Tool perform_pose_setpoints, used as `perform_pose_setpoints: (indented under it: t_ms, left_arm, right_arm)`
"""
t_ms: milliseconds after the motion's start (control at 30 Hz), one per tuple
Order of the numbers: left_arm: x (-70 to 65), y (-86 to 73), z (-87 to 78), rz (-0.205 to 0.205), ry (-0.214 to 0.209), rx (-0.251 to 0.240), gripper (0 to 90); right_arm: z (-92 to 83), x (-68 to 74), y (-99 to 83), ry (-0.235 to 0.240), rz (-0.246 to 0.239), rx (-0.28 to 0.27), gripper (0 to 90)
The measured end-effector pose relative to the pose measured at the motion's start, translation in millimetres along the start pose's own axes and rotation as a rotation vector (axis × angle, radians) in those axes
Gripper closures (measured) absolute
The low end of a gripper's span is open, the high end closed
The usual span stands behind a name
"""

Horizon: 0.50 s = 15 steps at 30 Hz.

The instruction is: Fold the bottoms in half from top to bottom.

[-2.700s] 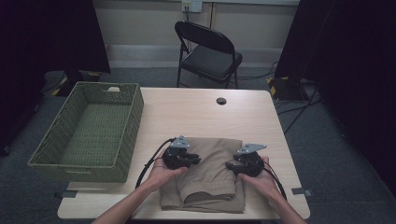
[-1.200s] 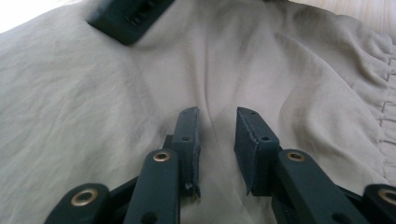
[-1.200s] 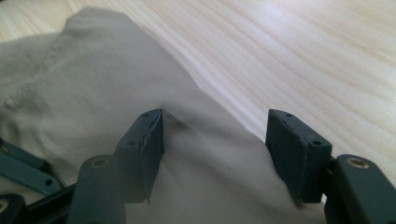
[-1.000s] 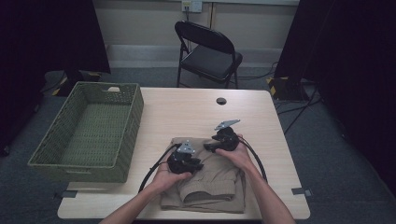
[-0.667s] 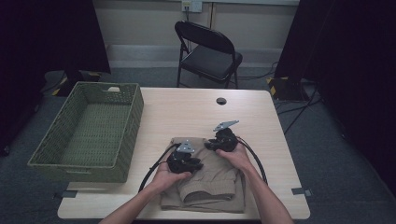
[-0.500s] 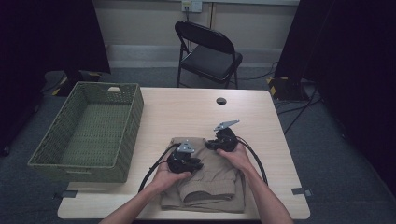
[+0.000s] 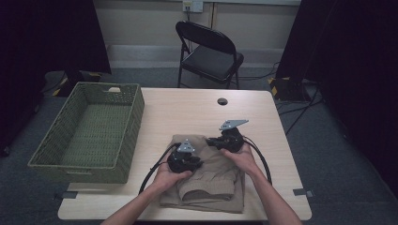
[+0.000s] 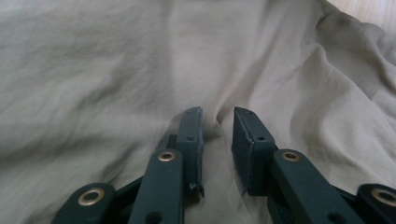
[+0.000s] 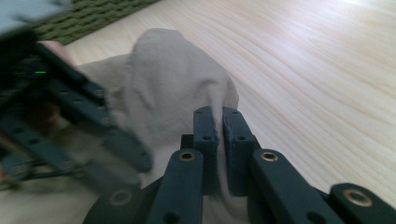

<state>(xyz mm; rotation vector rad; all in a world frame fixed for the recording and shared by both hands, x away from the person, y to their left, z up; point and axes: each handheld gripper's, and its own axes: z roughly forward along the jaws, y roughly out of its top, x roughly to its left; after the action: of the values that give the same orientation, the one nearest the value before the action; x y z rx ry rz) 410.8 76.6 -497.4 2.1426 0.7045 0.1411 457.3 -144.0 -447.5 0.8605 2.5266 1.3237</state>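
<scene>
Folding the khaki garment (image 7: 206, 180) at lower centre of the tabletop (image 7: 187, 112): right hand-held gripper (image 9: 217, 119) has just clamped its far corner; left hand-held gripper (image 8: 217, 123) pinches a crease. Next: carry that corner over toward the near edge.

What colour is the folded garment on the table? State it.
Khaki beige garment; clearest in the high view.
</scene>
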Motion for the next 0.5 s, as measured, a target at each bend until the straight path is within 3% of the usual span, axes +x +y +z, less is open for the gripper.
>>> perform_pose_setpoints:
  t_ms: [233,500]
  left_arm:
    - [-0.8,-0.3,-0.5,0.014,0.013,0.001,71.3]
    - [-5.1,2.6,-3.9,0.030,0.037,-0.017,68.3]
  right_arm:
    - [-12.5,20.6,0.2,0.030,-0.045,-0.029,85.8]
    - [-12.8,14.6,-1.5,0.013,-0.019,-0.044,85.9]
